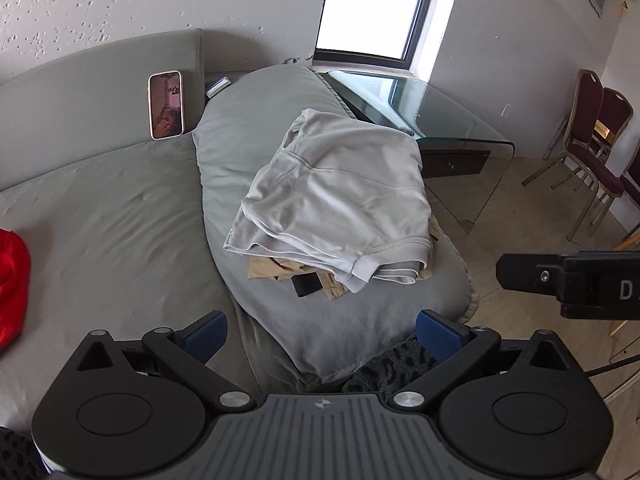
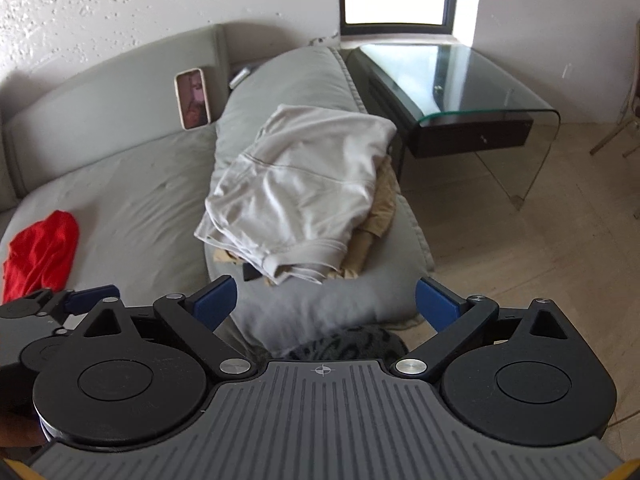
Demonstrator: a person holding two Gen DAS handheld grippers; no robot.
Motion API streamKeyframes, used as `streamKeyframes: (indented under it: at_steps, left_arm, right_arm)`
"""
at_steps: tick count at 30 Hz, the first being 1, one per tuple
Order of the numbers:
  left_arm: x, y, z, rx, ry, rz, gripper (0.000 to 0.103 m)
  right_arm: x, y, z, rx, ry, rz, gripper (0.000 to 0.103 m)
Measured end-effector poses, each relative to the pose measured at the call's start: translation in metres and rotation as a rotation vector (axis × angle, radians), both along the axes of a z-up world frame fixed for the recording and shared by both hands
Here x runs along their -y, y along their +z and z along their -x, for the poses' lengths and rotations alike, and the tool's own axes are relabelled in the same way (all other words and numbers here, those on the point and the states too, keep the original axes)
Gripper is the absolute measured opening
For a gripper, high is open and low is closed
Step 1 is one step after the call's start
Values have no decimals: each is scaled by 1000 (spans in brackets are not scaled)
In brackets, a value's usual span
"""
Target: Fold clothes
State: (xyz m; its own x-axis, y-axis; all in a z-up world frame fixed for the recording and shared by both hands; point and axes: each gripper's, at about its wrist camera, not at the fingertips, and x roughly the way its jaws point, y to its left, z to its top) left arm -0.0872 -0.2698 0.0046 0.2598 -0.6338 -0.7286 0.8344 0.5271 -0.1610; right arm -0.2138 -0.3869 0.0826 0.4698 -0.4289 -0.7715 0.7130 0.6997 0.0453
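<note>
A folded light grey garment [image 1: 336,196] lies on top of a tan folded garment [image 1: 280,270] on a grey pillow [image 1: 256,128]; it also shows in the right wrist view [image 2: 296,184], with the tan garment [image 2: 380,204] under it. A red garment [image 2: 40,256] lies crumpled on the bed at the left, also at the left edge of the left wrist view [image 1: 12,280]. My left gripper [image 1: 320,336] is open and empty, short of the pillow. My right gripper [image 2: 324,304] is open and empty, near the pillow's front end.
A phone [image 1: 165,105] leans on the grey headboard [image 1: 80,92]. A glass side table [image 2: 480,92] stands right of the bed on a tiled floor. Chairs [image 1: 592,148] stand at the far right. A dark patterned cloth [image 2: 348,344] lies just below the grippers.
</note>
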Motion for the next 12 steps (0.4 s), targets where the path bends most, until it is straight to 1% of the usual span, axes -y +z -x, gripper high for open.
streamKeyframes:
  at_steps: [5, 12]
  left_arm:
    - [3, -3, 4, 9, -12, -9, 102]
    - [7, -6, 12, 31, -46, -7, 102]
  right_arm:
    - [2, -12, 5, 0, -8, -37, 99]
    - [4, -18, 5, -9, -14, -42, 99]
